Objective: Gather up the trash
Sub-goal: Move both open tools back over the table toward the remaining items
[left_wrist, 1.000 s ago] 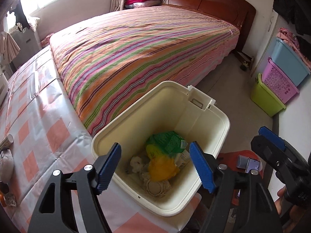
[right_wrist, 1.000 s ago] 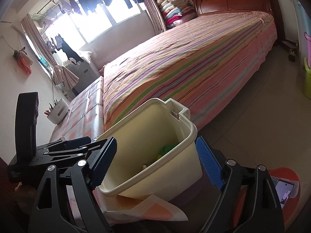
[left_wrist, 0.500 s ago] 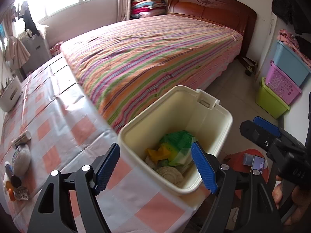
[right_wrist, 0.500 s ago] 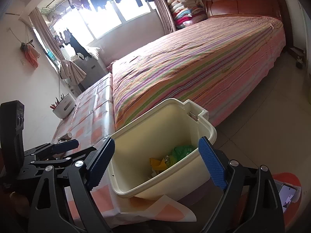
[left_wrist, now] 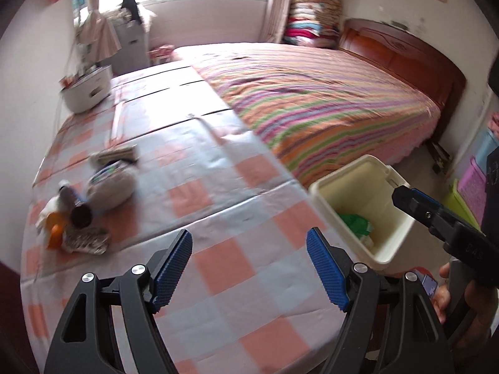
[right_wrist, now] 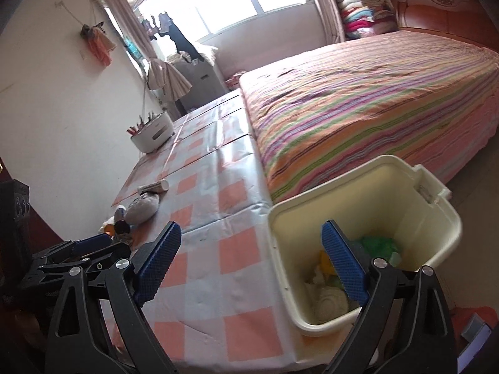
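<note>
Left gripper: we see our left gripper [left_wrist: 249, 263] spread wide with nothing between its blue pads, hanging over the near edge of the table [left_wrist: 218, 205].
Right gripper: our right gripper [right_wrist: 251, 260] is also wide apart and holds nothing; one pad sits over the checked cloth, the other over the bin's mouth. In the left wrist view it shows at the right edge [left_wrist: 436, 218], above the bin.
Trash bin: the cream trash bin [right_wrist: 436, 218] stands against the table's right edge, near its near right corner, between the table and the bed [right_wrist: 374, 93]. Inside we make out green plastic [right_wrist: 377, 244], a yellow scrap and pale crumpled paper [right_wrist: 330, 299].
Trash on the table: a small heap lies by the table's left edge, towards the near left corner. We pick out a grey crumpled wad [left_wrist: 110, 187], a dark tube end [left_wrist: 81, 215], an orange piece [left_wrist: 55, 233] and a foil blister pack [left_wrist: 87, 243], all touching or just beside one another. A paper roll [right_wrist: 154, 187] lies just behind the wad. The left wrist view is blurred, so we cannot tell finer detail.
Far end of the table: a white holder with pens [right_wrist: 152, 132] sits by the far left corner, well apart from the heap.
</note>
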Motion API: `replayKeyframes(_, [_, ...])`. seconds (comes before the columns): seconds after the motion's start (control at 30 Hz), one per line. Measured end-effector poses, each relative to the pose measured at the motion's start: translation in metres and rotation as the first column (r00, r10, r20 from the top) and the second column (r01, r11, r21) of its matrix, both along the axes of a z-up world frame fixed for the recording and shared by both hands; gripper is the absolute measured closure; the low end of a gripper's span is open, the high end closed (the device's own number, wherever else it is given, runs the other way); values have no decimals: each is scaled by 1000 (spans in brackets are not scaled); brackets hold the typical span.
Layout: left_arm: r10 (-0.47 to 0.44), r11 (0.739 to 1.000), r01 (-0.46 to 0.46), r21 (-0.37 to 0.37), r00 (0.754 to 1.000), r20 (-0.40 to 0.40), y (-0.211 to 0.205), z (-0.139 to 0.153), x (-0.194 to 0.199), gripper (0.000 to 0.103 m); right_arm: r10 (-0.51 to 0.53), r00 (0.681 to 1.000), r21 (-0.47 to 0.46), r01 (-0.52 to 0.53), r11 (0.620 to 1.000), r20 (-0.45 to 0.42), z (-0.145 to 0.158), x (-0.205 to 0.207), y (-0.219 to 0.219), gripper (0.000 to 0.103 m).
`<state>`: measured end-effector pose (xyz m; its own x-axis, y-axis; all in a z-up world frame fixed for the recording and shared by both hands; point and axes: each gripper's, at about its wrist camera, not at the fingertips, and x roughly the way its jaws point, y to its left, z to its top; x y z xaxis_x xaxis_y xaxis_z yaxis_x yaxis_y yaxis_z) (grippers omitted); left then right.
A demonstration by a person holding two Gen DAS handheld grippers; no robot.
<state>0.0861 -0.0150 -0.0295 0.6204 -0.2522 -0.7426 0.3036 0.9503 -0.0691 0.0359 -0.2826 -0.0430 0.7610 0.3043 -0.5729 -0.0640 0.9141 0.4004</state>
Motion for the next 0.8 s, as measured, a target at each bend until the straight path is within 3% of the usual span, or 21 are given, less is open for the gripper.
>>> replayKeyframes(0.2, [157,987,-158,-20,987,-13,75,-2,-10,29,147,989,21,-147,989,-7,-5,30,67,13])
replayKeyframes(0.43, [322,945,-324,-44,945,-54,150,-8,-18,29,278,961,33,-277,960,-6,-8,49,122,13])
replayKeyframes(0.8, [445,892,-449,-55,893,-70,200,-12,-35,29,370,928,7,-370,929,-32,-12,76,150,13])
